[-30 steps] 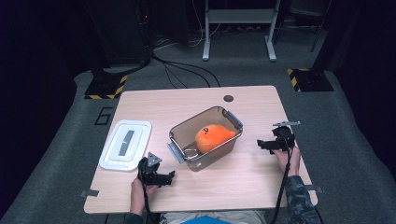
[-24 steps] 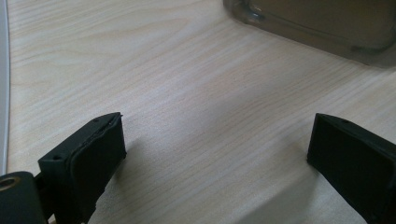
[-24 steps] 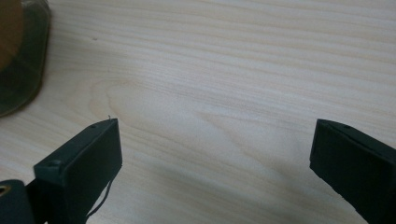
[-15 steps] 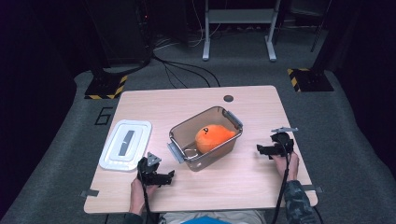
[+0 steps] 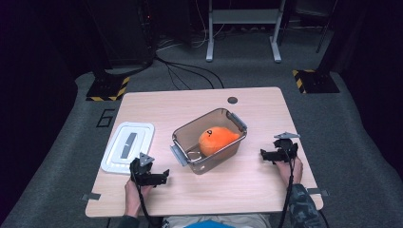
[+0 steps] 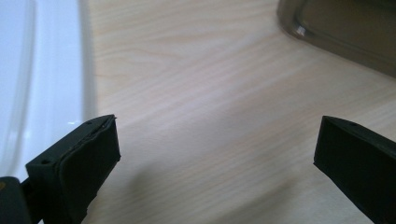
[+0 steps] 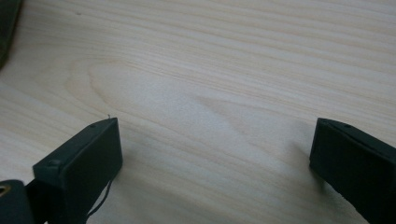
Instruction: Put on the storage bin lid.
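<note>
— Where's the toy (image 5: 216, 139)?
— Orange, inside the tub (image 5: 209, 141) mid-table (image 5: 190, 199). The white lid (image 5: 127, 146) lies just left of the tub.
— The grippers?
— Left gripper (image 5: 159, 178) sits near the tub's front-left, right gripper (image 5: 264, 155) off its right side — both jaws spread, empty, over bare wood.

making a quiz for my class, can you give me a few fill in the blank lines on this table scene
1. The orange plush toy lies inside the clear ____.
2. The white lid lies flat on the table beside the person's ____ gripper.
3. The jaws of the right gripper stand ____ over bare wood.
4. The left gripper holds ____.

Missing words: container; left; open; nothing
</note>
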Available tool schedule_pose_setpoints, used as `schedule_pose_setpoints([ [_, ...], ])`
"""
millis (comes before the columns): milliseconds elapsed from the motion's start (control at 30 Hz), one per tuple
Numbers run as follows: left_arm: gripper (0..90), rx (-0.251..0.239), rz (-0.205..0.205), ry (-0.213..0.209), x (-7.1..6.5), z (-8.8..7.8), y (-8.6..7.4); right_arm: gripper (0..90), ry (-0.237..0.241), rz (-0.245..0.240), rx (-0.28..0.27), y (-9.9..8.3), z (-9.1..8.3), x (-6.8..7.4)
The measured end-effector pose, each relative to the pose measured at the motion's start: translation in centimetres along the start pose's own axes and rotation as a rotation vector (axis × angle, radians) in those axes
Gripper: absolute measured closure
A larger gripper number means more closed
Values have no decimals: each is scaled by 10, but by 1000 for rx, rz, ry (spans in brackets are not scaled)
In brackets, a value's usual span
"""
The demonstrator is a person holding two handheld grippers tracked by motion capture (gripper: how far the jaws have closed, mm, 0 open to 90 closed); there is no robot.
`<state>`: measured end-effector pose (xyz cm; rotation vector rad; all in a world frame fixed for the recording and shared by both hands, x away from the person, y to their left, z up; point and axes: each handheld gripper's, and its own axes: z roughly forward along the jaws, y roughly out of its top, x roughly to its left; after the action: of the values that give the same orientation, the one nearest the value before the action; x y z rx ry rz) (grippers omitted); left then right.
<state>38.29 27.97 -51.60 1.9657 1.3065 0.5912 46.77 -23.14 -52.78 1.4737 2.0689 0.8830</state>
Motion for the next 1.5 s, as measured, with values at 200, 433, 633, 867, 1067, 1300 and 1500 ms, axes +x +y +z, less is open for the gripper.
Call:
schedule_pose_setpoints([
  [200, 0, -31, -20, 27, 18, -7, 8, 9, 3, -5, 1, 0, 0, 0],
  [433, 0, -55, -62, 28, 44, -6, 19, 12, 6, -8, 1, 0, 0, 0],
  [633, 0, -53, -96, 58, 73, -6, 29, 19, 4, -8, -3, 0, 0, 1],
  [867, 0, -22, -153, 97, 104, 4, 35, 33, 14, -15, -7, 0, 0, 1],
  [1067, 0, 6, -192, 137, 127, 16, 38, 43, 19, -22, -11, 0, 0, 1],
  [1300, 184, 33, -213, 156, 141, 26, 39, 45, 20, -21, -12, 0, 0, 1],
  [1500, 396, 26, -194, 155, 143, 31, 37, 45, 21, -21, -12, 0, 0, 1],
])
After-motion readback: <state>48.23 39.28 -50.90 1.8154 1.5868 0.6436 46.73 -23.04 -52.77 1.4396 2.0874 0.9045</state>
